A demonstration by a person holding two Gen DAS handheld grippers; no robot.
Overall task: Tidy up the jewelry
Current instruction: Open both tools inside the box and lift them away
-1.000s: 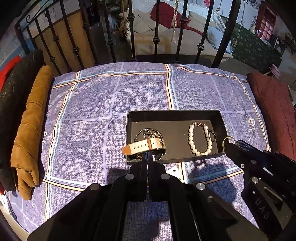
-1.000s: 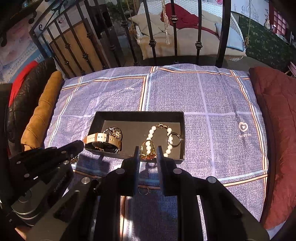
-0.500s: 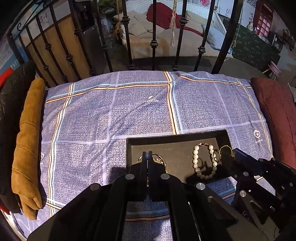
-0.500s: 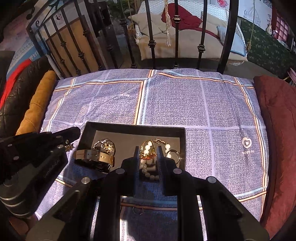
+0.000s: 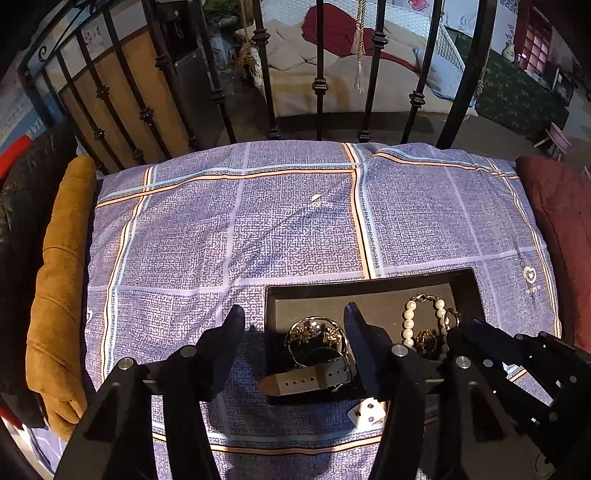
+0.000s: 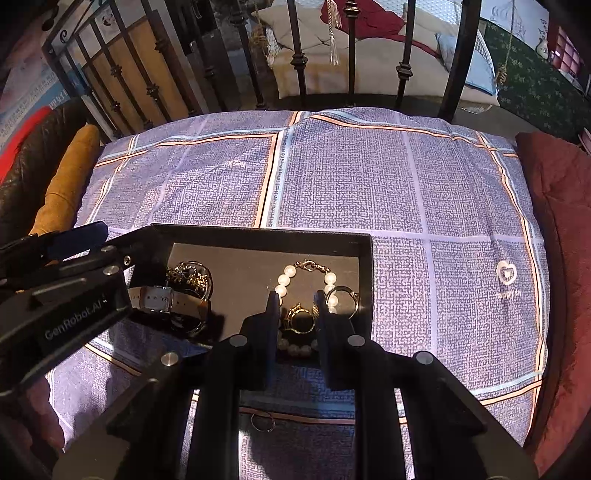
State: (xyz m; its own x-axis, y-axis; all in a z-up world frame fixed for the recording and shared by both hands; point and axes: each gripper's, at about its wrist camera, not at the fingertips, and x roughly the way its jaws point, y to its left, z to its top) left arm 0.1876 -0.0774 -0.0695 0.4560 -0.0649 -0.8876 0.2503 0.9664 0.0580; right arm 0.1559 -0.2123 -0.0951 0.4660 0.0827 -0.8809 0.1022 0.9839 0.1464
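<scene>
- Both jaws stood apart: the left gripper [image 5: 293, 321] gaped wide over the pale-strapped wristwatch [image 5: 314, 373], gripping nothing.
- Fingers of the right gripper [image 6: 297, 314] flanked a gold ring [image 6: 301, 320] without clamping it.
- Watch, ring and white pearl bracelet [image 6: 295, 280] lay inside a shallow black rectangular tray [image 6: 258, 233] on a purple checked bedspread [image 6: 369, 177].
- A thin ring [image 6: 263, 421] lay outside the tray, on the bedspread.

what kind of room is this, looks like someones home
Most likely a bedroom at home: the black tray lies on a purple plaid quilt spread over a bed, with black iron bed-frame bars at its far edge and another bed with a red blanket beyond.
</scene>
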